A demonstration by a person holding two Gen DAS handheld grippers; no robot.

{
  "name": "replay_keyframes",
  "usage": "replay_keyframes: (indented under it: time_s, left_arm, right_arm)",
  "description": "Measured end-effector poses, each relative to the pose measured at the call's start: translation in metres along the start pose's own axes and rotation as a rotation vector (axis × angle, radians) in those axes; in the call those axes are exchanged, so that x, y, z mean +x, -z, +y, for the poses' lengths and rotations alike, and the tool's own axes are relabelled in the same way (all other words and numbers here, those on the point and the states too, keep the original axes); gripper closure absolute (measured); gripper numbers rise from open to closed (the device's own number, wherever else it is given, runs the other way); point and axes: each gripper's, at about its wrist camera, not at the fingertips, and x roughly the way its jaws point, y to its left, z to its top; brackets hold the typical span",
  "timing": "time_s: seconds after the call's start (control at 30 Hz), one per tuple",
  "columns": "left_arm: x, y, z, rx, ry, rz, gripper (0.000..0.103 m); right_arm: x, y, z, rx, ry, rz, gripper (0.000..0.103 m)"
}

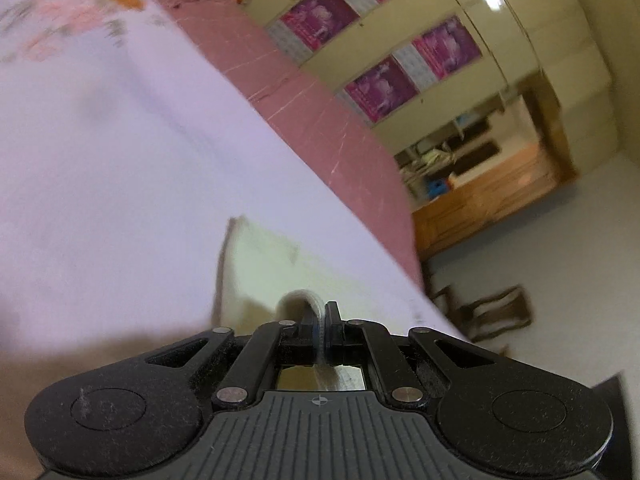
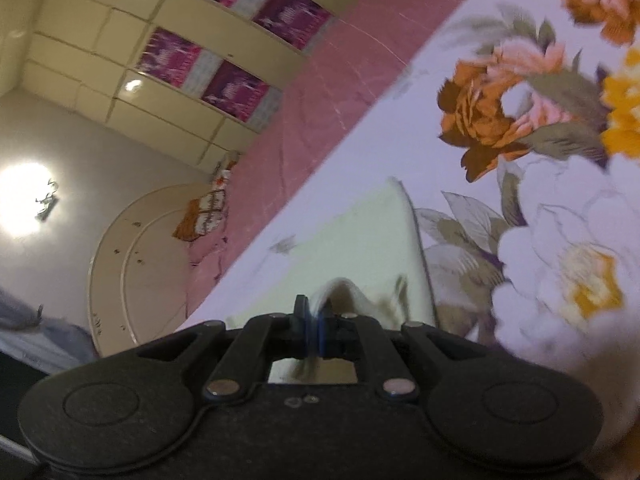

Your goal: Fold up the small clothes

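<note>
A small pale yellow-green garment (image 1: 264, 268) lies spread on the lilac bed sheet (image 1: 120, 160). My left gripper (image 1: 320, 320) is shut on a folded-up edge of this cloth, which loops up between the two black fingers. In the right wrist view the same pale garment (image 2: 352, 240) stretches ahead on the flowered sheet (image 2: 540, 220). My right gripper (image 2: 314, 320) is shut on another raised edge of it, pinched between blue pads. Both views are blurred by motion.
A pink bed cover (image 1: 320, 92) borders the sheet. Beyond it stands a cream wardrobe with purple panels (image 1: 380, 40), a wooden cabinet (image 1: 488, 196) and bare floor (image 1: 560, 280). A round cream headboard (image 2: 140, 264) and an orange checked cloth (image 2: 204, 212) show in the right wrist view.
</note>
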Motion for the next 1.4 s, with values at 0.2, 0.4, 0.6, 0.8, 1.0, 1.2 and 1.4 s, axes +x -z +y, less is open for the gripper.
replay_keyframes:
  time_s: [0.2, 0.4, 0.6, 0.8, 1.0, 1.2, 1.4]
  left_arm:
    - [0.011, -0.016, 0.004, 0.012, 0.016, -0.084, 0.031]
    - [0.02, -0.019, -0.01, 0.196, -0.004, -0.056, 0.041]
    - [0.045, -0.02, -0.031, 0.401, -0.079, 0.046, 0.052]
    - [0.027, -0.021, -0.044, 0.435, -0.096, -0.02, 0.1]
    - [0.002, -0.015, -0.042, 0.439, -0.025, -0.194, 0.1]
    - [0.021, -0.017, -0.037, 0.438, -0.111, -0.127, 0.1]
    - [0.03, -0.015, -0.038, 0.457, -0.141, -0.123, 0.1]
  right_arm:
    - [0.018, -0.011, -0.008, -0.073, -0.025, -0.104, 0.049]
    - [0.006, -0.016, -0.003, -0.199, -0.006, -0.135, 0.052]
    - [0.024, -0.014, 0.024, -0.415, 0.103, -0.047, 0.06]
    - [0.038, 0.005, 0.055, -0.615, 0.22, -0.008, 0.099]
    - [0.012, 0.019, 0.082, -0.818, 0.173, -0.201, 0.099]
    - [0.032, 0.005, 0.075, -0.808, 0.258, -0.195, 0.099]
    - [0.051, 0.003, 0.049, -0.76, 0.327, -0.14, 0.099]
